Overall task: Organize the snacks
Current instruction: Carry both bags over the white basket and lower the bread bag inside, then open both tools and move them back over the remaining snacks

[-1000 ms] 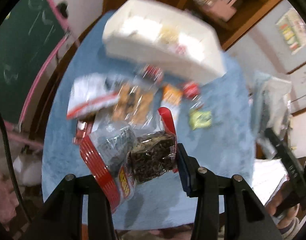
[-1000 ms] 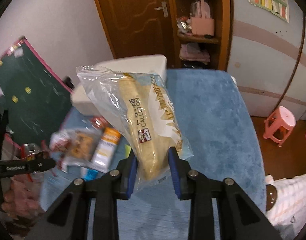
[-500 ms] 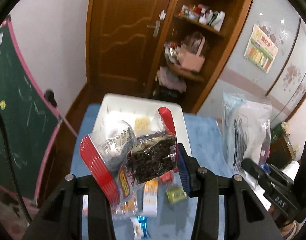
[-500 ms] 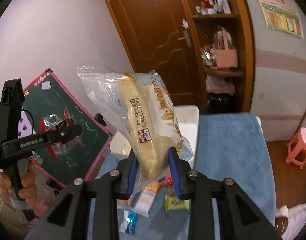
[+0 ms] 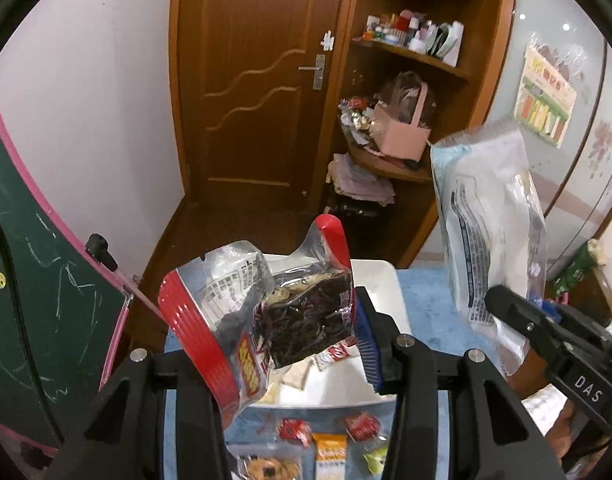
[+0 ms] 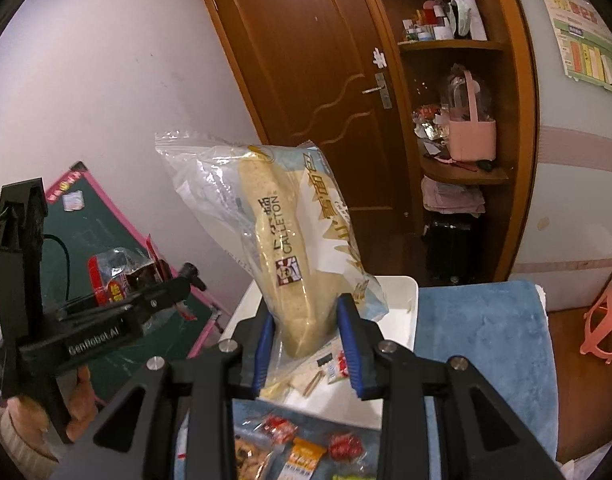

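Observation:
My left gripper (image 5: 289, 340) is shut on a red-edged clear packet with a dark brownie (image 5: 301, 320) inside, held up over the white bin (image 5: 382, 280). My right gripper (image 6: 308, 340) is shut on a clear bread bag marked CALLETON (image 6: 281, 240), raised above the white bin (image 6: 406, 292). In the left wrist view the bread bag (image 5: 490, 232) and the right gripper (image 5: 546, 340) show at right. In the right wrist view the left gripper (image 6: 157, 292) with the brownie packet (image 6: 117, 276) shows at left. Small wrapped snacks (image 5: 330, 444) lie on the blue cloth (image 5: 426, 292).
The bin holds a few small packets (image 6: 330, 364). Red candies (image 6: 344, 446) and an orange packet (image 6: 303, 456) lie on the blue cloth (image 6: 486, 340). A green chalkboard (image 5: 33, 300) leans at left. A wooden door (image 5: 257, 80), shelves (image 5: 406, 80) and a pink stool (image 6: 606, 328) stand behind.
Both grippers have risen and tilted up with their packets, from low over the cloth to above the bin. The door and shelves now fill the views.

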Tool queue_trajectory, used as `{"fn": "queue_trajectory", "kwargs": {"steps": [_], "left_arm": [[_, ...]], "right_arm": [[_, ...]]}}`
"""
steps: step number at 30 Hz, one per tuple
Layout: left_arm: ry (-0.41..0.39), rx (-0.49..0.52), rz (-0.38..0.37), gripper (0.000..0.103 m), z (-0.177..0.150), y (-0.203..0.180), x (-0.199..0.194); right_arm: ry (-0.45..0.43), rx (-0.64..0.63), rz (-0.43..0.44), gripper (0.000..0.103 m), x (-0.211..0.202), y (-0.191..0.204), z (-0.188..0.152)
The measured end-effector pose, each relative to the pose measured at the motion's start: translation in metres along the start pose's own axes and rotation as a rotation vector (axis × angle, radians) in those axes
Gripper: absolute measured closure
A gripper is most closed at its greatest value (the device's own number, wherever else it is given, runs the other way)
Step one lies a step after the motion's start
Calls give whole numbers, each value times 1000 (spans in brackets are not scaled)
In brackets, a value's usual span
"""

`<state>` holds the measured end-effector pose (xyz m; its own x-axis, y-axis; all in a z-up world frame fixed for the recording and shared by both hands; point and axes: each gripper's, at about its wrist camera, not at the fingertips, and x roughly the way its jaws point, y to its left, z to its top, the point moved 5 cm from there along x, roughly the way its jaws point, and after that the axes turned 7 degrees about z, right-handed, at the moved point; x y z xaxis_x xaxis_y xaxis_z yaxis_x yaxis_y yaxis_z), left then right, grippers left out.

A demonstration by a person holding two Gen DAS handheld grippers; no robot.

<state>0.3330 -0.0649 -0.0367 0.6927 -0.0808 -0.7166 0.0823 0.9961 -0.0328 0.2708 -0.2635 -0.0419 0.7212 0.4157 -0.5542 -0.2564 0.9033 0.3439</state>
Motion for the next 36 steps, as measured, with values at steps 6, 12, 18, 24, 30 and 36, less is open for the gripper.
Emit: {"fn": "queue_trajectory", "kwargs": {"steps": [6,12,18,24,30,36], "left_arm": [[50,19,51,60,-2,-1,51],[77,0,110,2,-5,7,84],[109,-108,105,1,-18,28,92],[102,-157,95,1,-32,42,74],[91,-151,74,1,-48,44,39],[-31,-65,37,1,-65,25,-20]], "right_arm": [[81,5,-61,71,49,-11,-9],[183,17,-106,62,86,-22,-30],[173,-28,-141,41,84,-23,-39],[171,-5,-143,41,62,-25,-51],[164,39,-105,41,33,-19,-65],[127,45,-83,41,-3,-6,-76]]}}
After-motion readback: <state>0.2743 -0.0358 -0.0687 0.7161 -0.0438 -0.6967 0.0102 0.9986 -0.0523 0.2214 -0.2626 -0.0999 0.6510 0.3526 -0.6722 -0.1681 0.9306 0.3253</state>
